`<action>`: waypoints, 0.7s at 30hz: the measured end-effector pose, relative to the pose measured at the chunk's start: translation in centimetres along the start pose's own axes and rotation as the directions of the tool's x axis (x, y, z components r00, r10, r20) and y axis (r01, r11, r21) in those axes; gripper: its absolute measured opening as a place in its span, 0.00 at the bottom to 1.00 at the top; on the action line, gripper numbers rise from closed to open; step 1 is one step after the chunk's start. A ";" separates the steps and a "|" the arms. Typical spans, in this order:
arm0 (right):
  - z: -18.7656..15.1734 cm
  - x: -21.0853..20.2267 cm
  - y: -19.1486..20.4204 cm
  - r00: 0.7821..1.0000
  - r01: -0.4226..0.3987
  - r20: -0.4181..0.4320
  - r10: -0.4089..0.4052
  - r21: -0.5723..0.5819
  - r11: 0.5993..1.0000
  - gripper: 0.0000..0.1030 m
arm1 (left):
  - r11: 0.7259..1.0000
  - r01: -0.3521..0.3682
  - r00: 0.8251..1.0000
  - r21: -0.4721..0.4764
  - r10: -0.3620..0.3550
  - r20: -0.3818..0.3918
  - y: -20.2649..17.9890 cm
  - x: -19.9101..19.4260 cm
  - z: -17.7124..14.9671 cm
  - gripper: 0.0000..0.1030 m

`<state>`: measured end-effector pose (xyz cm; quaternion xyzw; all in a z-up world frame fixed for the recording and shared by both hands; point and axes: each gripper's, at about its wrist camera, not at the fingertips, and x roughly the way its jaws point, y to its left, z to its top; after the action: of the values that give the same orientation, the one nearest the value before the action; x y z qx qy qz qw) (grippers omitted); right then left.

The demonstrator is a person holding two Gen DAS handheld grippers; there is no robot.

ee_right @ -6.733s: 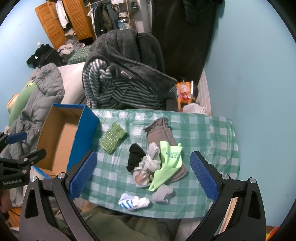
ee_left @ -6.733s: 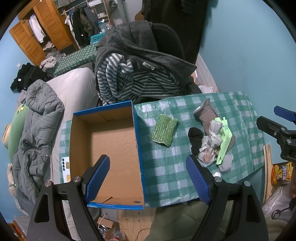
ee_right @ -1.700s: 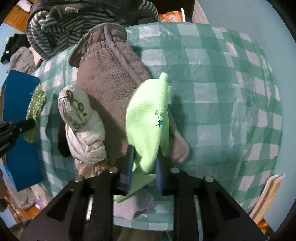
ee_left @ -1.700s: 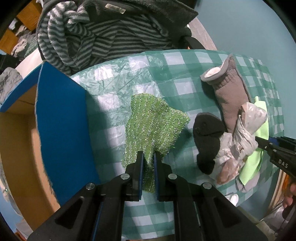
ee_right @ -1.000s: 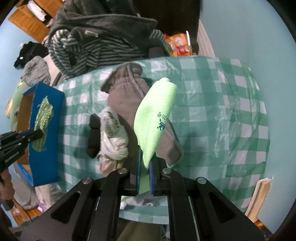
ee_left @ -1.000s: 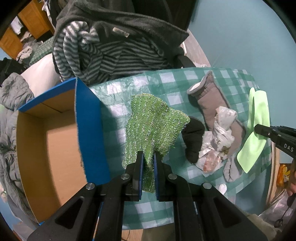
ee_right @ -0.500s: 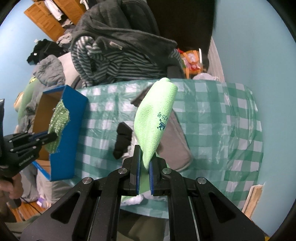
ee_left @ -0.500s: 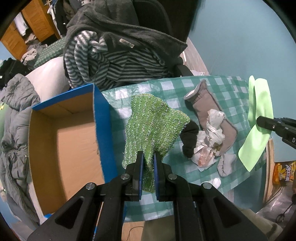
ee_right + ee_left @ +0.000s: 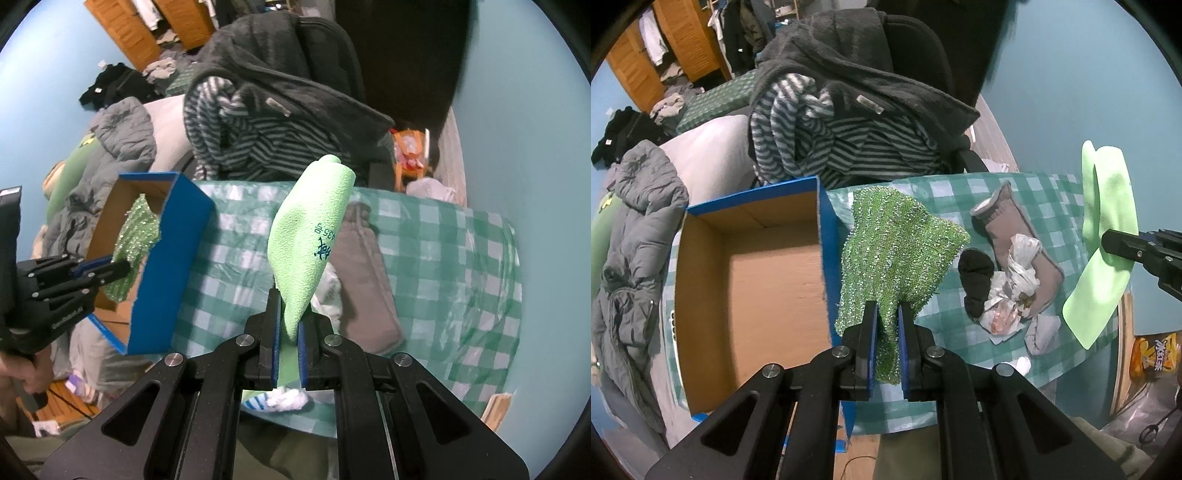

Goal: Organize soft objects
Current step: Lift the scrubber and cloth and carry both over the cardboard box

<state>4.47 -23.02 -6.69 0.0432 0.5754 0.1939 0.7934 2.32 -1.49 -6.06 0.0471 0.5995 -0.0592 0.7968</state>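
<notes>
My left gripper [image 9: 886,314] is shut on a sparkly green cloth [image 9: 897,247] and holds it in the air by the right wall of the open blue cardboard box [image 9: 746,280]. In the right wrist view the sparkly green cloth [image 9: 135,236] hangs over the box [image 9: 166,266] opening. My right gripper [image 9: 286,325] is shut on a lime-green cloth [image 9: 310,243], lifted above the checked table [image 9: 443,258]; the lime-green cloth also shows at the right of the left wrist view [image 9: 1104,240]. A brown sock [image 9: 1012,229], a black sock [image 9: 975,280] and crumpled pale cloths [image 9: 1012,291] lie on the table.
A chair piled with striped and dark grey clothes [image 9: 857,122] stands behind the table. A grey jacket [image 9: 631,236] lies left of the box. A white and blue sock [image 9: 284,398] lies at the table's near edge. The teal wall [image 9: 517,110] is close on the right.
Both grippers have lifted higher with their cloths. The sparkly green cloth has moved left toward the box opening. The lime-green cloth is well clear of the pile.
</notes>
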 end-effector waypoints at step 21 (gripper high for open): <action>3.6 0.2 7.5 0.998 -0.065 0.011 0.068 -0.183 0.981 0.07 | 0.994 -0.064 0.997 -0.090 0.069 0.046 5.4 -2.9 -0.5 0.10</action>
<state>5.93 -15.49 -3.50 -0.0090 0.5465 0.2719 0.7920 1.87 4.08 -3.41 0.0302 0.5798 -0.0070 0.8141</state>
